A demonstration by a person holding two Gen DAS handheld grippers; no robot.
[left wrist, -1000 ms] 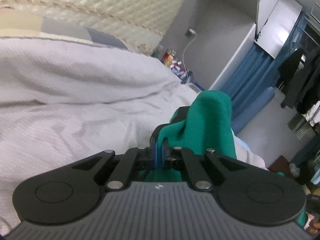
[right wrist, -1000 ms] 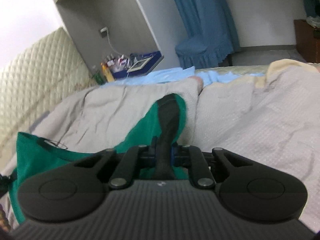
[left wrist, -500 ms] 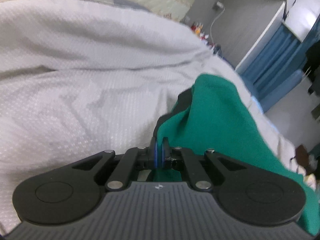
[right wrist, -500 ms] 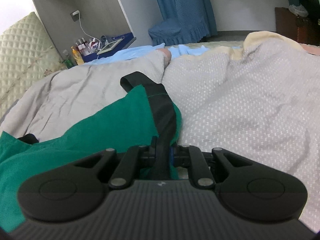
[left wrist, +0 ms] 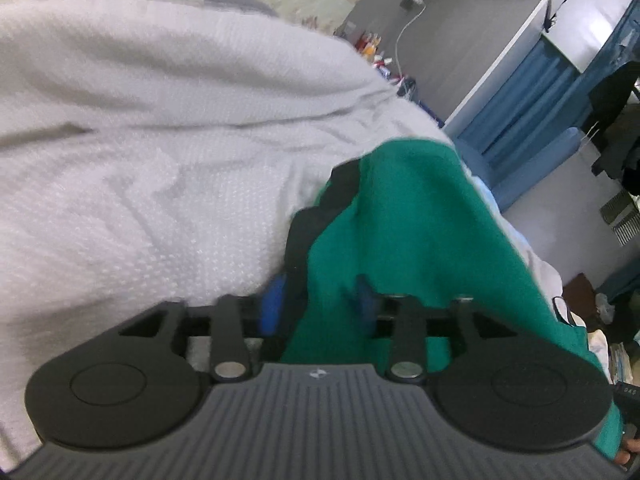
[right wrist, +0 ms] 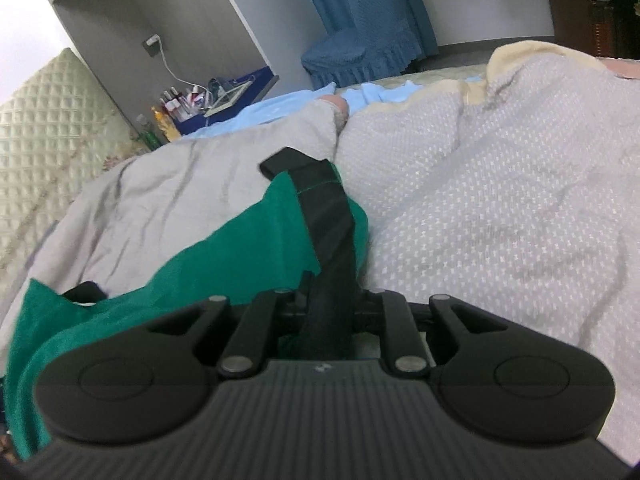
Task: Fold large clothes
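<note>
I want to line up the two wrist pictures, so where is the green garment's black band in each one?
Left wrist: the black band runs along the green garment's left edge, centre, above the left gripper.
Right wrist: the band lies centre, leading into the right gripper.
Shared landmark: the bottles under the wall socket.

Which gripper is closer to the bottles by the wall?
Cannot tell. Each view shows the bottles far off across the duvet, and both the left gripper and right gripper sit at the green garment.
</note>
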